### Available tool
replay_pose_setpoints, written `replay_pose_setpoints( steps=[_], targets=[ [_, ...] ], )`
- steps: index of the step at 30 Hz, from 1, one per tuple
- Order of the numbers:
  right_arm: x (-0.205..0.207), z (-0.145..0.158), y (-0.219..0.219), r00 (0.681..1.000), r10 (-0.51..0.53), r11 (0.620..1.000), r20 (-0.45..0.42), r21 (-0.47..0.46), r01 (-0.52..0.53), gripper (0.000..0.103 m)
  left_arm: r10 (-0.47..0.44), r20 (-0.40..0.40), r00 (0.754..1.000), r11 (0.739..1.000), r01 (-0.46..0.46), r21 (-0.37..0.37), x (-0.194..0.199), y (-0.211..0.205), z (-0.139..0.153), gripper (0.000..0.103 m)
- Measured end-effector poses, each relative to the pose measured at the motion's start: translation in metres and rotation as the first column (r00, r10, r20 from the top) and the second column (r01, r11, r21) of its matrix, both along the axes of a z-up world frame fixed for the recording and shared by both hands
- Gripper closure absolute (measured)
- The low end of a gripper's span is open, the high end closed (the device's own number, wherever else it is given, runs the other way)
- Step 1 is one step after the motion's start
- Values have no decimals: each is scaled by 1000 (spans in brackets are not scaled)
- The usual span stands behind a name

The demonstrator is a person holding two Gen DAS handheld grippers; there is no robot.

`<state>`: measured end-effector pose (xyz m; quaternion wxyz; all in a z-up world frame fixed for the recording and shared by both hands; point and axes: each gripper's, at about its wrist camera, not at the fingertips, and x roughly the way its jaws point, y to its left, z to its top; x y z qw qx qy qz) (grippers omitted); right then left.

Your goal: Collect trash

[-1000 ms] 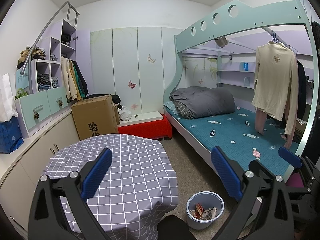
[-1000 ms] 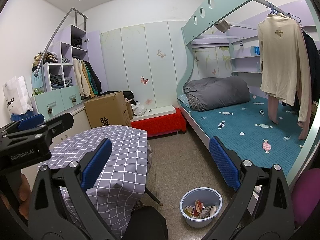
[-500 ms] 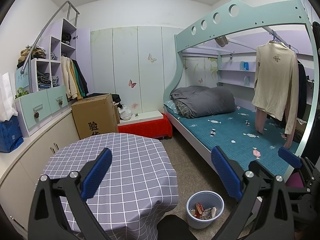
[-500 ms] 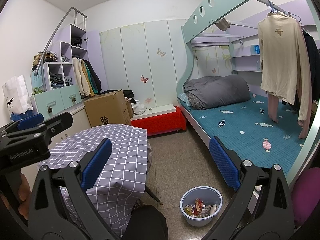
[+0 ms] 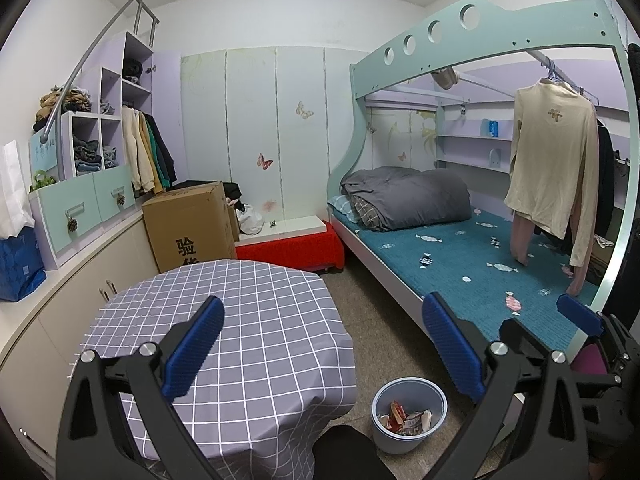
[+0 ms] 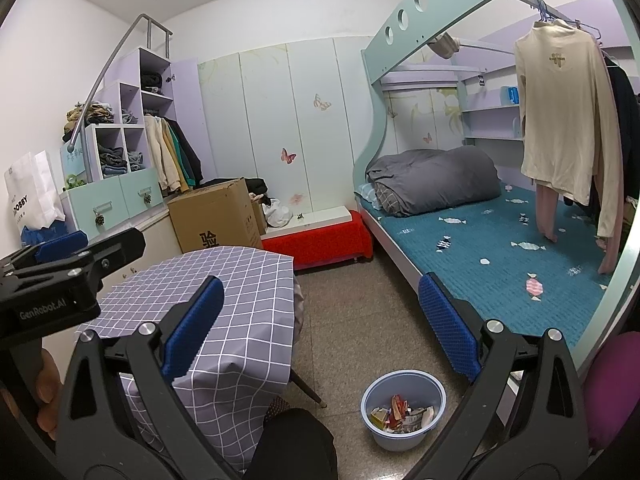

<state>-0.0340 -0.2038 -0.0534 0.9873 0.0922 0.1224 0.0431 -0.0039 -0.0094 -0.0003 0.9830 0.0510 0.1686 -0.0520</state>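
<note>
Both grippers hang wide open and empty above the room: the left gripper (image 5: 320, 344) over the table (image 5: 256, 320), the right gripper (image 6: 318, 326) beside it. Wrappers (image 6: 400, 414) lie in the blue bin (image 6: 404, 438) on the floor, between table and bed (image 6: 500, 248).

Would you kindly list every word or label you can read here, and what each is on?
"GenRobot.AI": left gripper body.
"验": cardboard box; character below cut off by the table.
"OBBY": white paper bag; first letter hidden.
Cream shirt logo: too small.
</note>
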Motion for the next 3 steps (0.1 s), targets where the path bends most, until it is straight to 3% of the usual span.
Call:
replay_pose_setpoints(
  steps=[3],
  targets=[
    [0, -6, 4, 1000, 2, 1000, -9, 3, -1, 7, 8, -14, 1000, 1000, -8, -1, 4, 3, -3, 6]
  ],
)
